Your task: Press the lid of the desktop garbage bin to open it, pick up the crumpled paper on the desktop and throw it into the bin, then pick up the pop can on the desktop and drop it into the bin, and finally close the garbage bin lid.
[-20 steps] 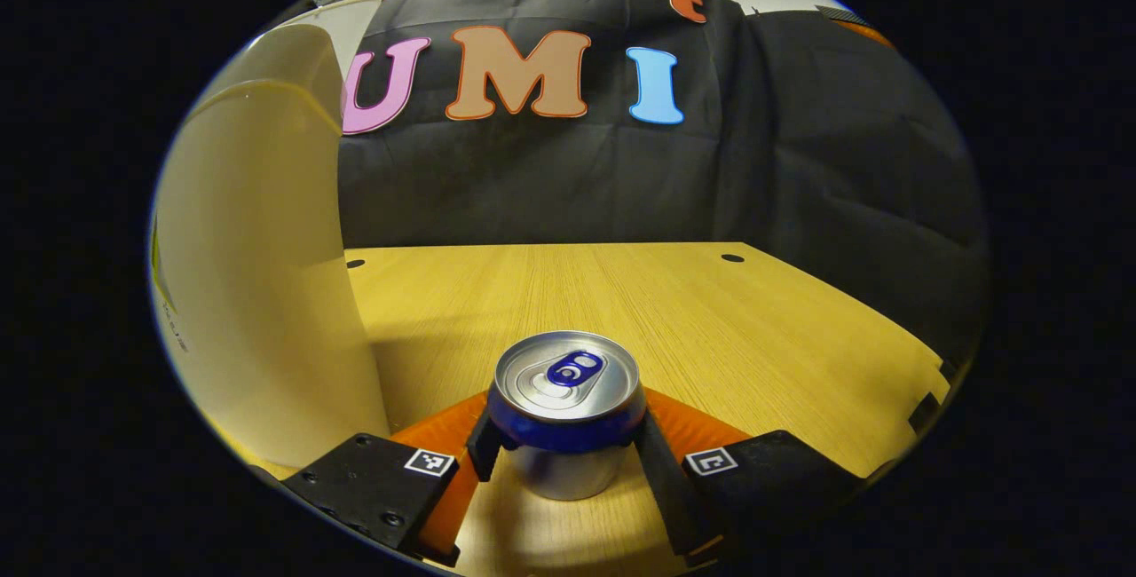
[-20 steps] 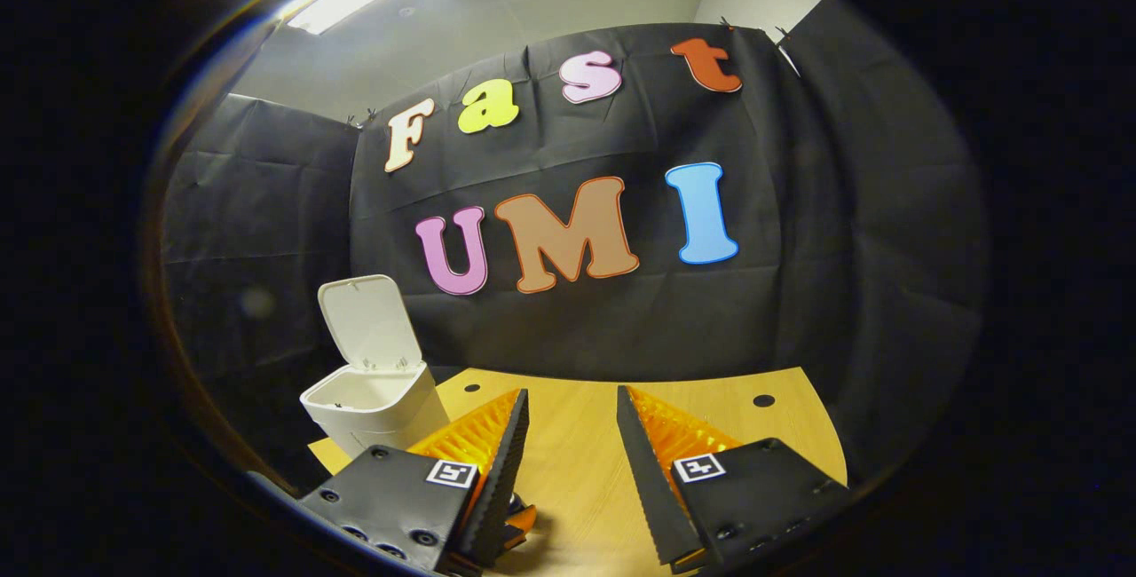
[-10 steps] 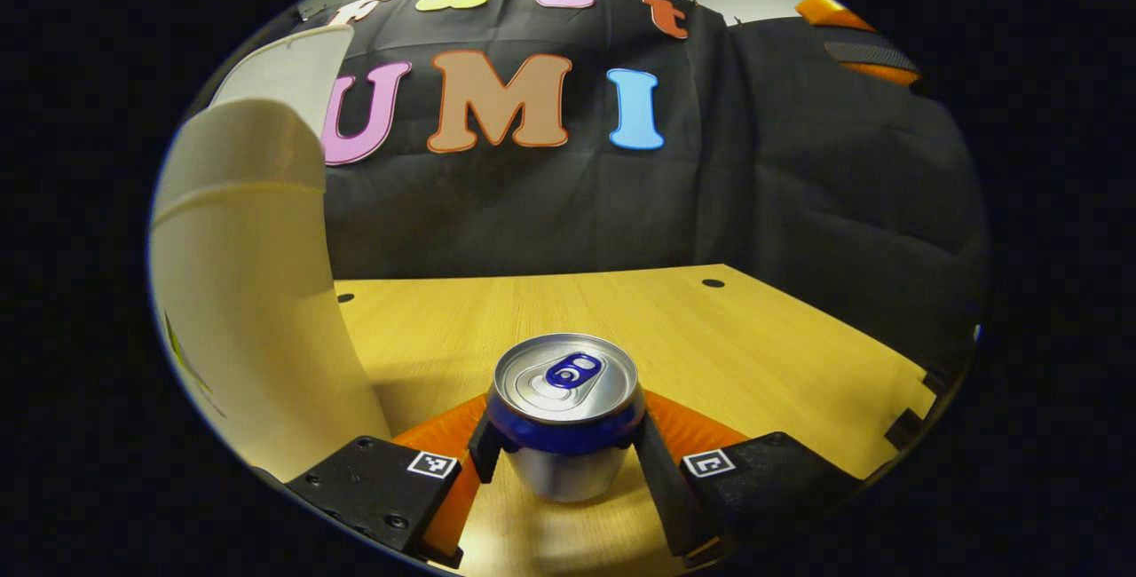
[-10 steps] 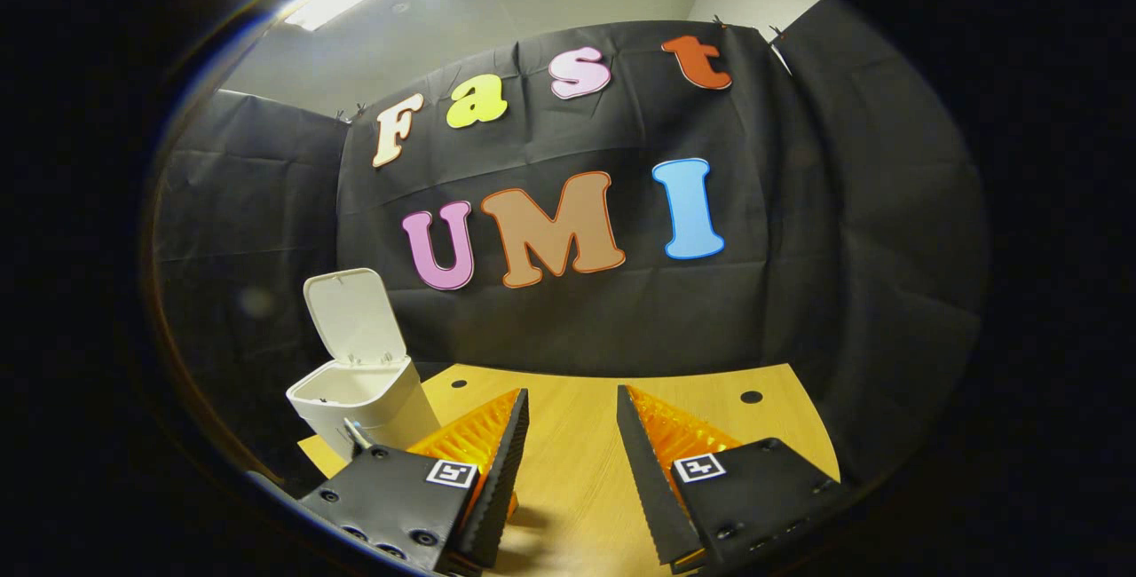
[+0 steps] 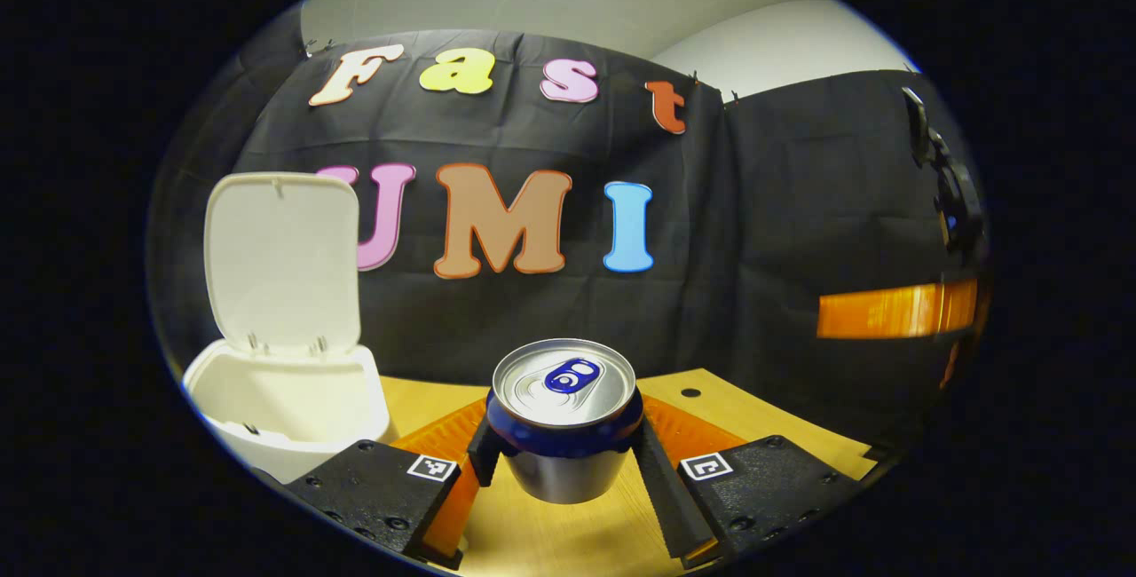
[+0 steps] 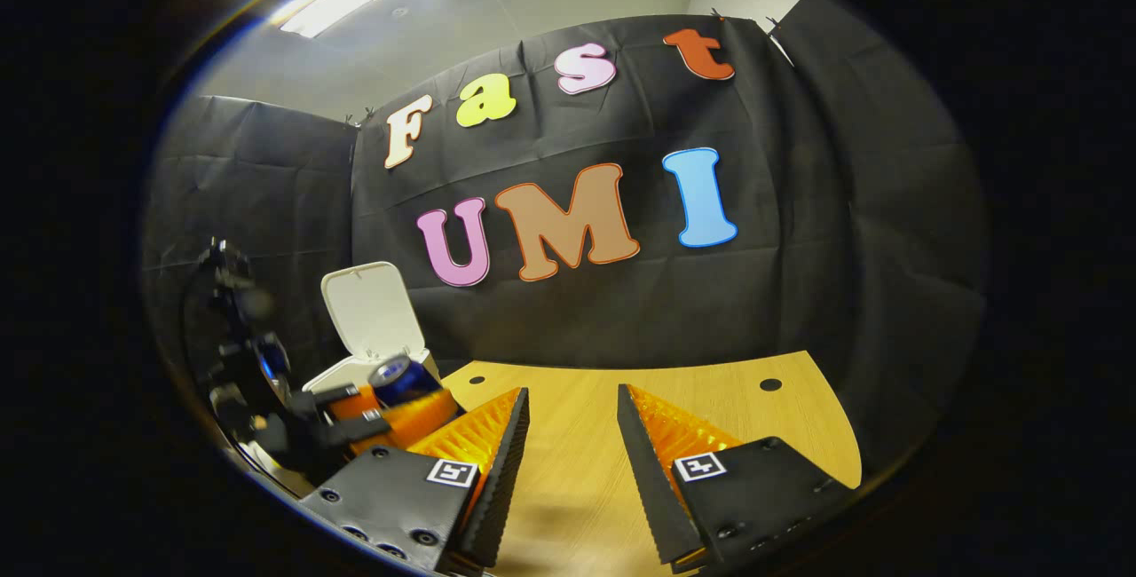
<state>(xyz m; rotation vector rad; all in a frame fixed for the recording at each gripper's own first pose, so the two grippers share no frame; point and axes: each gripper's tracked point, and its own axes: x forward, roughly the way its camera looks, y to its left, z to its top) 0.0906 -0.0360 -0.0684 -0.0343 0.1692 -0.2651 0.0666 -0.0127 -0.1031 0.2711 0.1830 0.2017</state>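
The left gripper [image 5: 564, 462] grips the pop can [image 5: 564, 422] beside the open bin [image 5: 284, 391], the right gripper [image 6: 568, 462] is empty and apart; releasing early could hit the rim.

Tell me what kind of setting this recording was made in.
Probably a staged recording booth, not a real home. Black cloth wall hangs behind a bare wooden desktop holding a white bin with its lid open, while the left gripper grips a can.
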